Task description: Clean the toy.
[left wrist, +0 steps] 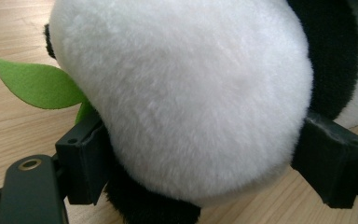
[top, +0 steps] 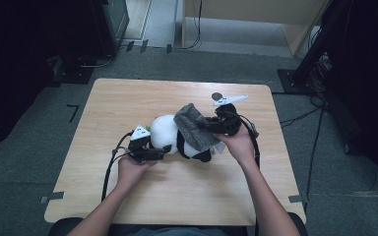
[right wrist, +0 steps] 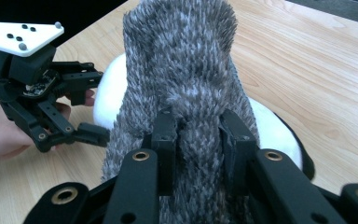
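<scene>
- The light wooden table (top: 128, 105) stood on a grey floor, with a person's forearms reaching in from its near edge.
- A plush panda (top: 165, 130) lay near the middle of the table, its white head toward the left gripper and its black-and-white body under the cloth.
- A grey knitted cloth (top: 193, 127), perhaps a small hat or sock, was draped over the panda's body; in the right gripper view it (right wrist: 182, 70) rose in a tall fold above the white plush (right wrist: 106, 100).
- The left gripper (top: 150, 153) held the panda's head: in the left gripper view its two jaws stood wide apart and pressed on either side of the white fur (left wrist: 186, 93).
- The right gripper (right wrist: 198, 135) pinched a bunched fold of the grey knitted cloth, its jaws close together on it.
- A green felt leaf (left wrist: 35, 84) stuck out beside the panda's head, just above the table.
</scene>
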Motion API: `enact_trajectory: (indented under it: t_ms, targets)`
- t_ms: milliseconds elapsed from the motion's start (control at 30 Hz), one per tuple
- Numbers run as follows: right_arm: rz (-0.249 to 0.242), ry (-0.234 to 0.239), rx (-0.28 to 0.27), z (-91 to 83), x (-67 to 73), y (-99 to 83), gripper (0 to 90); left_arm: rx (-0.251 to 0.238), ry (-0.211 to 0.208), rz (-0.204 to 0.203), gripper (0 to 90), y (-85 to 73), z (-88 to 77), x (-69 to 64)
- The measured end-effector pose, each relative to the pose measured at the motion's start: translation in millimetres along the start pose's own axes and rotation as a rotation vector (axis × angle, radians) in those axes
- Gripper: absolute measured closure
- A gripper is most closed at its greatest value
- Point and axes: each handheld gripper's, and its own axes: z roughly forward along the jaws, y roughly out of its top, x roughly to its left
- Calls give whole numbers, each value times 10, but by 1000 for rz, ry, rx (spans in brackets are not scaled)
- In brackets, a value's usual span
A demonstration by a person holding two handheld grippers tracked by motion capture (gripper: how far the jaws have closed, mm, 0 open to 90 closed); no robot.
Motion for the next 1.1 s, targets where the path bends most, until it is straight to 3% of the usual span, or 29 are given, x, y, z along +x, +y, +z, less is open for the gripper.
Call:
enact_trajectory:
  t_ms: [367,467,600,867,1100]
  targets:
    - [35,-29,-13,-230,-140,-111,759,-1,-4,-6,153,0,0,7]
    - [60,10,-47,-310,-126,-100,759,-2,-3,-7,153,0,0,7]
    - [35,36,-61,-338,-20,-25,759,0,-4,-9,153,0,-1,6]
    - [-41,99,-65,-148,272,236,758,2,-4,-7,153,0,-4,7]
    - [-38,155,-40,255,385,406,757,-1,-1,-6,154,-1,-4,6]
